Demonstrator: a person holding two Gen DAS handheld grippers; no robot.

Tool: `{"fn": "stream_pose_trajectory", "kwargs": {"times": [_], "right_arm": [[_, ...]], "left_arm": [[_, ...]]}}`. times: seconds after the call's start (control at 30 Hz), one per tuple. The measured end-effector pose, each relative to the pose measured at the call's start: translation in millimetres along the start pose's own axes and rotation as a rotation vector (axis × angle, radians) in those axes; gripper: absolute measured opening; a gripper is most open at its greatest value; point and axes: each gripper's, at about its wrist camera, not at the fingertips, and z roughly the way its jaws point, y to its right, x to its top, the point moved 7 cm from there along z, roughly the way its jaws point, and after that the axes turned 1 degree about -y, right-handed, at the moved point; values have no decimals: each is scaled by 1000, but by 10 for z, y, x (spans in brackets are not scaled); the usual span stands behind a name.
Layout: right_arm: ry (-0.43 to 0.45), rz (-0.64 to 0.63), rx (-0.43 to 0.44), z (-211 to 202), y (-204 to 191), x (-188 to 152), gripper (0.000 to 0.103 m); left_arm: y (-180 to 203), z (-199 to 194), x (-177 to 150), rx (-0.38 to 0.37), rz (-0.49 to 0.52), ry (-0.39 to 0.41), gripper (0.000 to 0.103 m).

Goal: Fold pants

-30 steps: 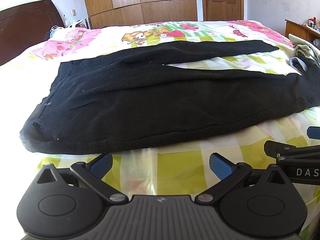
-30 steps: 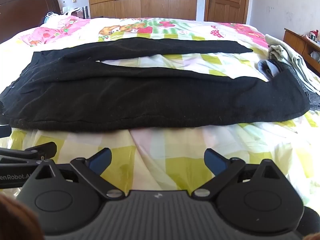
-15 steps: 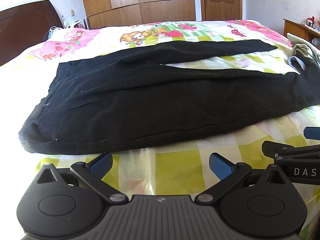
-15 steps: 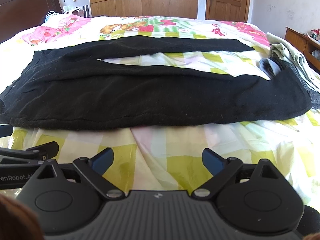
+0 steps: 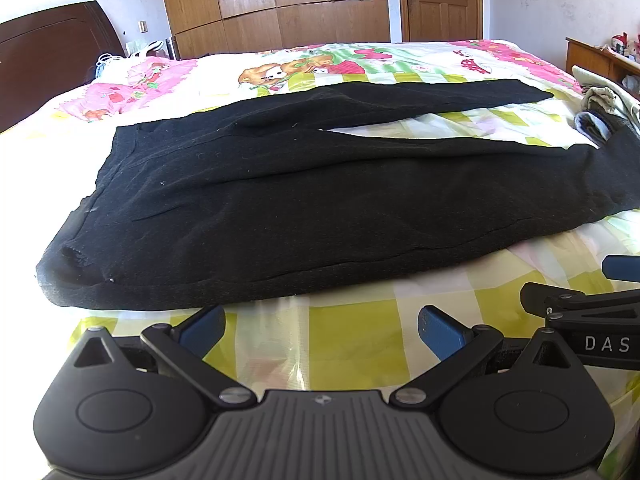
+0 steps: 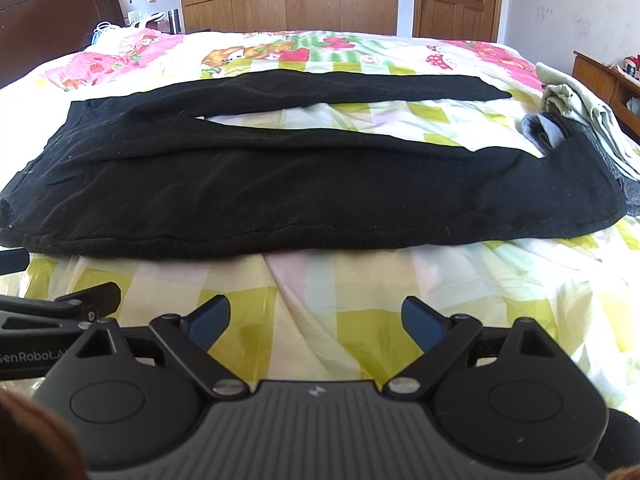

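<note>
We find little change over the last second: both views sit slightly nearer the black pants (image 5: 320,208), spread flat on the bed (image 5: 352,344), unfolded. Left gripper (image 5: 320,330) and right gripper (image 6: 316,322) stand wide open, holding and touching nothing, just short of the near hem.
</note>
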Motion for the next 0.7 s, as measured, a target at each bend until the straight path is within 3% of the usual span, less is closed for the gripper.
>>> {"fn": "stream_pose_trajectory", "kwargs": {"times": [0.7], "right_arm": [[-15, -3, 23, 15, -7, 21, 86]], "left_arm": [[58, 2, -2, -2, 0, 0, 103]]}}
